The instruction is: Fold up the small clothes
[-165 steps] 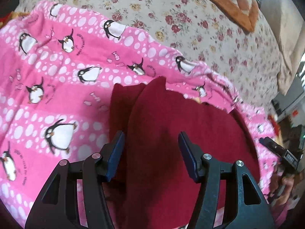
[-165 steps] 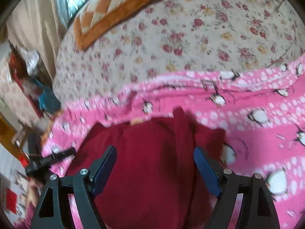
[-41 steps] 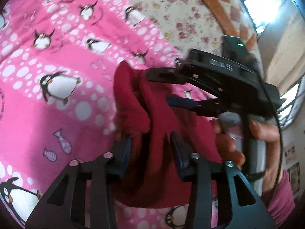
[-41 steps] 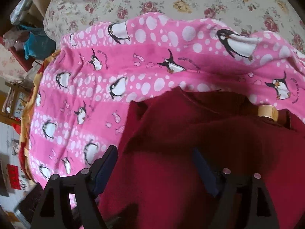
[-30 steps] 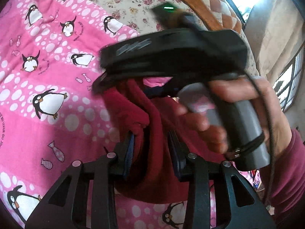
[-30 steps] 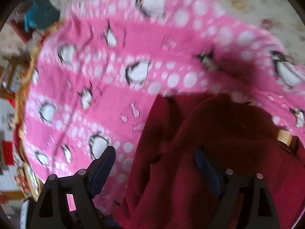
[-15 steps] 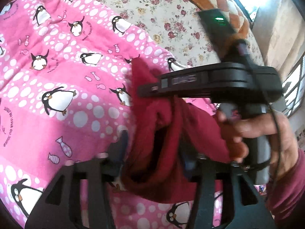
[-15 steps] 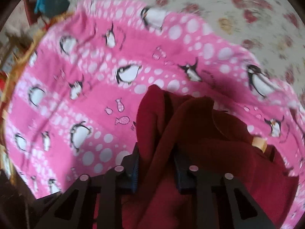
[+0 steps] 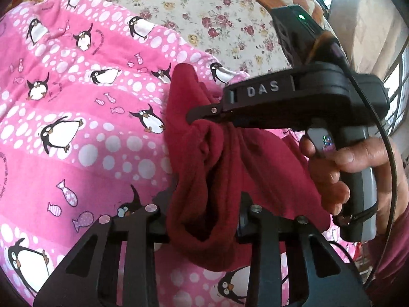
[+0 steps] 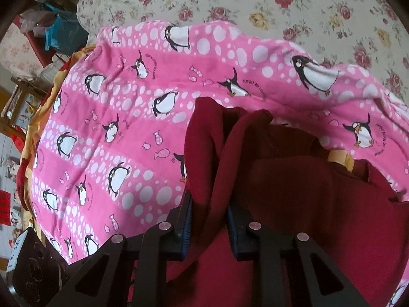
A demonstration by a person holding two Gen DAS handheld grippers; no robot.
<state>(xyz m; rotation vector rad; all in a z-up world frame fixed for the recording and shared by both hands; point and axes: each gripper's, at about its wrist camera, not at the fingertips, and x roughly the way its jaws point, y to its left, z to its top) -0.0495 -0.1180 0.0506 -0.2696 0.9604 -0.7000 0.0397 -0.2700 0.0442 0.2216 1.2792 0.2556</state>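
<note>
Left wrist view: both grippers, left gripper (image 9: 204, 212) and right gripper (image 9: 202, 117), have just closed their jaws on the red garment (image 9: 219, 168), bunched over the pink penguin blanket (image 9: 76, 133) on the bed; keep both pinches tight, stretch the edge taut before laying the fold.

one red garment (image 9: 230, 168), one pink blanket (image 9: 76, 128), two hand-held grippers (image 9: 204, 220)

The dark red garment (image 9: 225, 168) is soft, matt, fleecy cloth. Beneath it, the pink penguin-print blanket (image 9: 84, 117) looks like smooth plush fabric, and beyond the blanket lies a matt floral cotton bedsheet (image 10: 294, 7). The right gripper (image 9: 204, 113) is matt black plastic with small shiny metal screws.
</note>
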